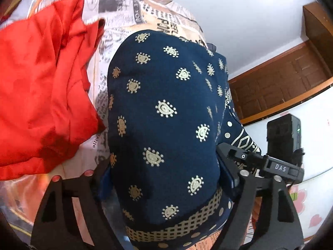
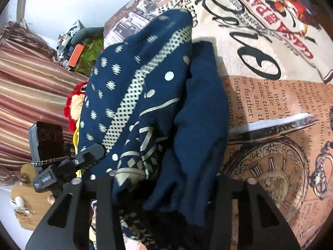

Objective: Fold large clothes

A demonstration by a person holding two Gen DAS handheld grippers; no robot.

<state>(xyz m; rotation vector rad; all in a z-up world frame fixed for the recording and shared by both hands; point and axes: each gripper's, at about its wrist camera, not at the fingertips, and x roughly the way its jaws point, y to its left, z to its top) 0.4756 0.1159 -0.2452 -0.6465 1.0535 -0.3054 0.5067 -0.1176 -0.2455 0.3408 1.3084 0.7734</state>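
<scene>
A: What is the left gripper (image 1: pixel 166 179) holding?

B: A navy garment (image 1: pixel 164 112) printed with cream paisley motifs. Its fingers sit on either side of a thick bunch of the cloth, with the checked cream border band just above them. The jaws are closed in on the fabric, as far as that bulk allows.

A: And the right gripper (image 2: pixel 164 189)?

B: Same navy garment (image 2: pixel 158 95), seen from the other side. The cloth bunches between its two fingers, folds of the dotted and geometric border on one side and plain navy on the other. The jaws press onto the bunch from both sides, held fairly wide by it.

A: Where does the garment lie?

B: It hangs up from the grippers over a bed covered in a newspaper-print bedspread (image 2: pixel 270 95), with a pocket-watch picture and large lettering. Whether the far end rests on the cover I cannot tell.

A: Anything beside it?

B: A crumpled red garment (image 1: pixel 43 83) lies on the same bedspread (image 1: pixel 129 8), just beside the navy one in the left wrist view. A brown wooden door (image 1: pixel 278 83) stands behind. In the right wrist view a striped curtain (image 2: pixel 31 87) hangs on the left, with a red fluffy toy (image 2: pixel 72 104) near the cloth's edge.
</scene>
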